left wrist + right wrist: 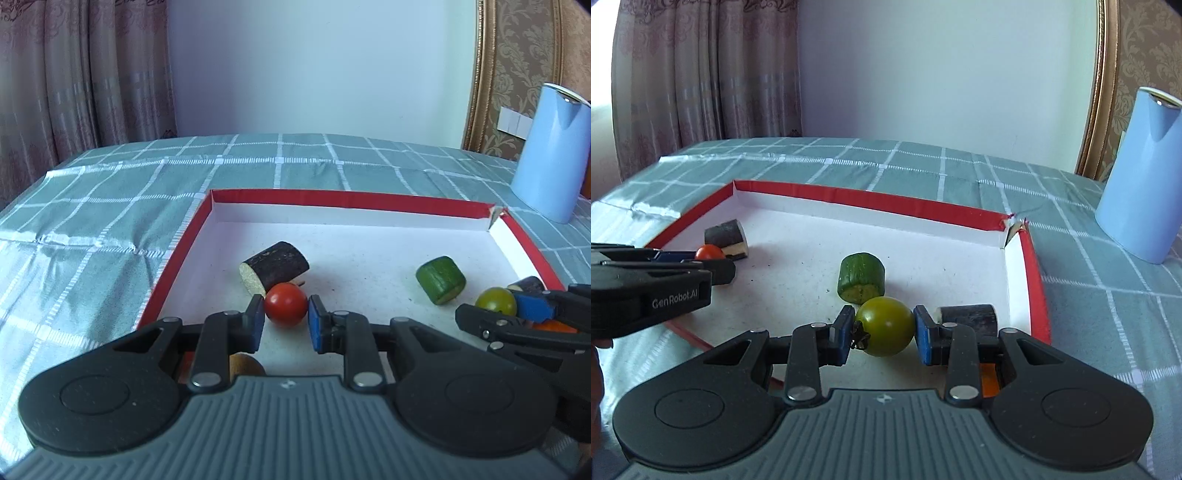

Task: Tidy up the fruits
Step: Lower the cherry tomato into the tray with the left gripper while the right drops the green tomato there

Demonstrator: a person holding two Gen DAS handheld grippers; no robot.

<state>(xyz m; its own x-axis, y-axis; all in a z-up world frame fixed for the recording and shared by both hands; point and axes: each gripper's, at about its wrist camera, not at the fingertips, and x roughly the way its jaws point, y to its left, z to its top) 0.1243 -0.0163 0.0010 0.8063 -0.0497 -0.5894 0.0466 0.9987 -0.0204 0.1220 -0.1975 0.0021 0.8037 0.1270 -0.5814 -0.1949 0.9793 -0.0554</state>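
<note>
A red-rimmed white tray [177,251] [1034,273] lies on the checked cloth. My left gripper [286,321] has its blue pads on either side of a red cherry tomato [285,304], which also shows in the right wrist view [710,252]. My right gripper [884,334] has its pads against a green-yellow tomato [885,326], seen too in the left wrist view [495,301]. A dark eggplant piece [275,267] [727,236] lies just behind the red tomato. A green cucumber piece [440,280] [861,277] lies mid-tray.
A second dark eggplant piece [971,317] lies by the tray's right wall. Something orange [990,380] shows under my right gripper and a brown round thing [245,365] under my left. A tall blue cylinder [1137,177] stands on the cloth at the right.
</note>
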